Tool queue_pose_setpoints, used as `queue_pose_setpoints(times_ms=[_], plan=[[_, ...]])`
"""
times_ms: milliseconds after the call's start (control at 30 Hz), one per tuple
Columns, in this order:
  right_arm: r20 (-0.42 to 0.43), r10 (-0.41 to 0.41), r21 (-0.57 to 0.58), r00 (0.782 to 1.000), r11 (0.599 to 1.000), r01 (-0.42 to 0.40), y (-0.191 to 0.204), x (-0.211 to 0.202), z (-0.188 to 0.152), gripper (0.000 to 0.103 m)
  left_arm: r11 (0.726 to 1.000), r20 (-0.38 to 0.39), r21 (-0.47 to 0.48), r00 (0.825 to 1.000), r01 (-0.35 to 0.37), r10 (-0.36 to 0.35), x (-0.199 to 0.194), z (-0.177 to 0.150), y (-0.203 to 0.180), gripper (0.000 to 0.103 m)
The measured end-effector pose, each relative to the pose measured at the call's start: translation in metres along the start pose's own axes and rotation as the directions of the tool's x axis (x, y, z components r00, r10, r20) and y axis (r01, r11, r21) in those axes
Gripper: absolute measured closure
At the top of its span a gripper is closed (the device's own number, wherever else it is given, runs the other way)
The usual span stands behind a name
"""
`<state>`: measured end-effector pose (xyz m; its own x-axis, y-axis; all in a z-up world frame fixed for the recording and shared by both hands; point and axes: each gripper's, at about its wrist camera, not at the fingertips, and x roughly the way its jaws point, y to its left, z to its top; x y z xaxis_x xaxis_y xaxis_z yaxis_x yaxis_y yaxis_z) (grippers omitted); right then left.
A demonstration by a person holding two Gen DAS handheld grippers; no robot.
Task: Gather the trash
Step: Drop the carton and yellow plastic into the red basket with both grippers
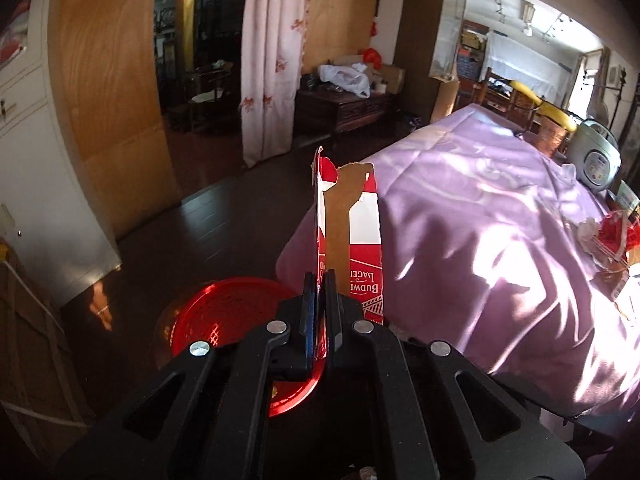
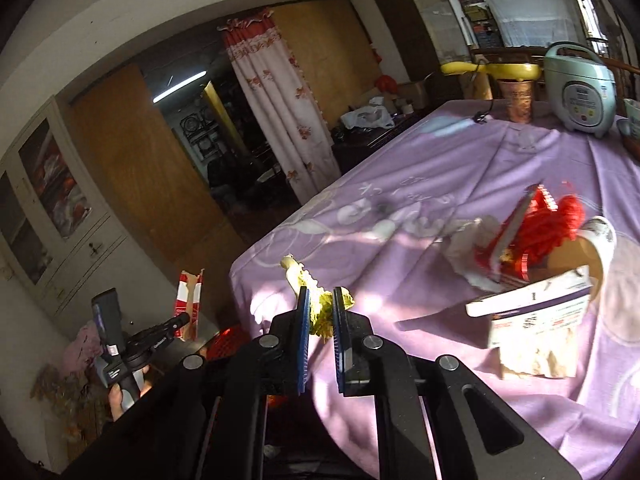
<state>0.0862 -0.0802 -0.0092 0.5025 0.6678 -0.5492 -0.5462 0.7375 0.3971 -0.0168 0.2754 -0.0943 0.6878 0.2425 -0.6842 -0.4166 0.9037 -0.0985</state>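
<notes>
My left gripper (image 1: 319, 280) is shut on a torn red-and-white beer carton piece (image 1: 352, 232), which stands upright above a red mesh bin (image 1: 224, 312) on the dark floor. In the right wrist view that left gripper (image 2: 176, 322) and carton piece (image 2: 188, 300) show at the lower left, held by a hand, with the red bin (image 2: 228, 342) below them. My right gripper (image 2: 320, 300) is shut on a yellow-green vegetable scrap (image 2: 304, 280) above the corner of the purple-clothed table (image 2: 440, 184). More trash lies on the table: a red net (image 2: 532, 228), crumpled paper (image 2: 464, 240) and a white box (image 2: 532, 308).
A rice cooker (image 2: 580, 92), a copper cup (image 2: 518, 100) and a yellow lamp (image 2: 472, 66) stand at the table's far end. A white cabinet (image 1: 40, 184) is at the left, with a floral curtain (image 1: 272, 60) and a dark doorway beyond the floor.
</notes>
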Motion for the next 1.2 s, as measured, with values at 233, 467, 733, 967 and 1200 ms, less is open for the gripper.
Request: queue_pose_setpoints(times_ms=[233, 467, 733, 967, 1200], plan=[[-0.178, 0.090, -0.079, 0.980, 0.991, -0.105, 0.067, 0.083, -0.009, 0.092, 0.993, -0.122, -0.108, 0.992, -0.053, 0.040, 0.049, -0.020, 0.057, 0.080], [-0.359, 0.127, -0.123, 0.925, 0.976, -0.182, 0.120, 0.172, -0.027, 0.092, 0.973, -0.101, -0.161, 0.984, -0.164, 0.149, 0.048, -0.026, 0.091, 0.031], [-0.524, 0.122, -0.173, 0.843, 0.954, -0.245, 0.168, 0.265, -0.051, 0.087, 0.951, -0.102, -0.201, 0.971, -0.234, 0.217, 0.048, -0.025, 0.117, 0.018], [-0.473, 0.094, -0.225, 0.876, 0.948, -0.223, 0.168, 0.254, -0.049, 0.064, 0.951, -0.121, -0.199, 0.969, -0.237, 0.216, 0.046, -0.028, 0.127, 0.016], [-0.401, 0.116, -0.172, 0.909, 0.965, -0.199, 0.137, 0.219, -0.037, 0.059, 0.963, -0.123, -0.162, 0.973, -0.216, 0.198, 0.044, -0.024, 0.104, 0.015]])
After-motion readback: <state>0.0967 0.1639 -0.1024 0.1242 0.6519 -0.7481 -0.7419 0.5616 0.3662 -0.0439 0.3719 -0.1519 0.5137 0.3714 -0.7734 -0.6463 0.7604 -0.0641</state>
